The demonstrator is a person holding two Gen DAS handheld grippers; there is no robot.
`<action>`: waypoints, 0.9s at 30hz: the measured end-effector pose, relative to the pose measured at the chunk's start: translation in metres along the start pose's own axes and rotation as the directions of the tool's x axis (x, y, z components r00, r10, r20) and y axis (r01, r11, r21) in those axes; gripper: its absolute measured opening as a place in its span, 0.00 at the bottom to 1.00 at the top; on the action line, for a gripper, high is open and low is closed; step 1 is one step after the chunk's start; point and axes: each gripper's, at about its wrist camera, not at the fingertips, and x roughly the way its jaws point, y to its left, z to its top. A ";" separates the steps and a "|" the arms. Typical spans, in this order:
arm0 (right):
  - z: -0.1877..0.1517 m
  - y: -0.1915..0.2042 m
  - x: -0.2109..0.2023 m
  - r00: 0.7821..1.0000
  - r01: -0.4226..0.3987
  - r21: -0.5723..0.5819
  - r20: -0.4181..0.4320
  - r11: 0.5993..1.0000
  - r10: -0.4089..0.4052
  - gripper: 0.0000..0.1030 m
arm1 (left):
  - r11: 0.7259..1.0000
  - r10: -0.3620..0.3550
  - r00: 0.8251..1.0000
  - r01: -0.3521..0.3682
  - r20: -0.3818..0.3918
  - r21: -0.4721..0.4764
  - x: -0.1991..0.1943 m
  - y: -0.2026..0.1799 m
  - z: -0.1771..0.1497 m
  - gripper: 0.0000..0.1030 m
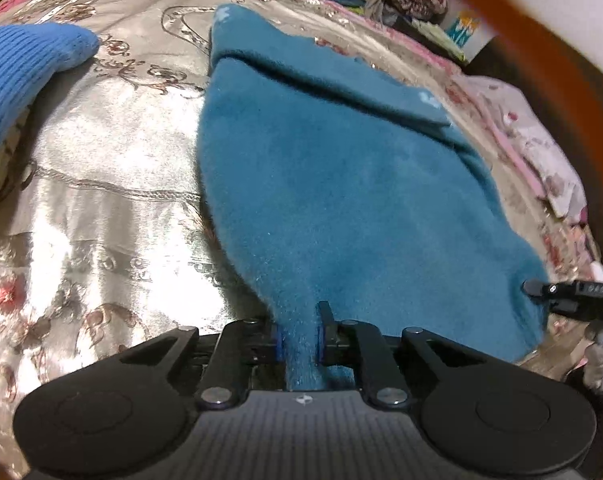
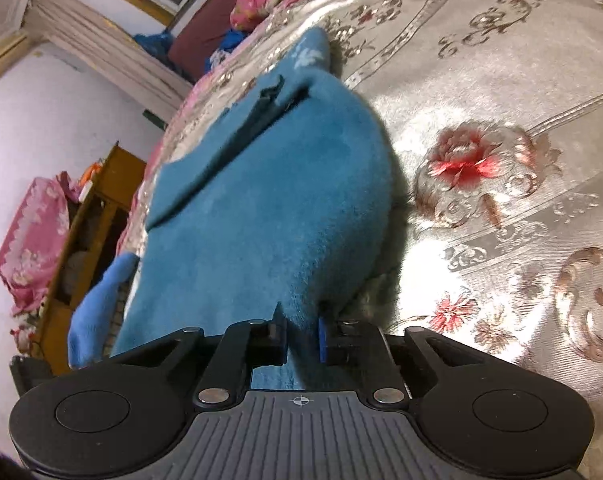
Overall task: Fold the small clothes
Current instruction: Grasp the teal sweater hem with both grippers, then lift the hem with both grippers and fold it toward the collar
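Teal fleece garment [image 1: 341, 200] — fuzzy | left tongs [image 1: 299, 338], right tongs [image 2: 301, 338] pinching hem | satin bedspread [image 1: 101, 208]

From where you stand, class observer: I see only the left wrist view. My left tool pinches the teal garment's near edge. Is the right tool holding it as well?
Observer: Yes. In the right wrist view the right tool is shut on the near edge of the teal garment.
Operator: What lies on the bed to the right of the garment?
Observer: Bare silver bedspread with a red embroidered flower.
Operator: Anything beside the bed on the other side?
Observer: A wooden shelf unit against the wall, with a pink bundle next to it.
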 end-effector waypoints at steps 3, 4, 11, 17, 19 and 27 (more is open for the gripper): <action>0.002 0.007 0.005 1.000 0.017 -0.042 -0.013 0.999 -0.018 0.20 | 0.999 0.021 1.000 -0.021 -0.007 0.031 0.002 -0.006 0.000 0.21; 0.002 0.010 0.007 0.999 0.032 -0.067 -0.016 0.997 -0.033 0.20 | 0.999 0.027 1.000 -0.026 -0.008 0.039 0.003 -0.007 0.001 0.21; 0.000 0.018 0.005 0.996 0.085 -0.118 -0.016 0.989 -0.088 0.15 | 1.000 -0.011 1.000 0.011 0.006 0.005 -0.005 -0.007 0.005 0.17; 0.012 0.013 -0.009 0.991 -0.119 0.042 0.057 0.992 0.117 0.13 | 0.986 -0.143 0.983 0.152 0.118 -0.070 -0.022 -0.003 0.037 0.16; 0.022 0.019 -0.011 0.978 -0.193 0.061 0.099 0.979 0.186 0.13 | 0.979 -0.173 0.971 0.188 0.166 -0.075 -0.025 -0.003 0.053 0.16; 0.086 0.046 0.011 0.940 -0.274 0.043 0.225 0.961 0.258 0.11 | 0.988 -0.147 0.940 0.156 0.306 -0.003 -0.007 -0.012 0.132 0.16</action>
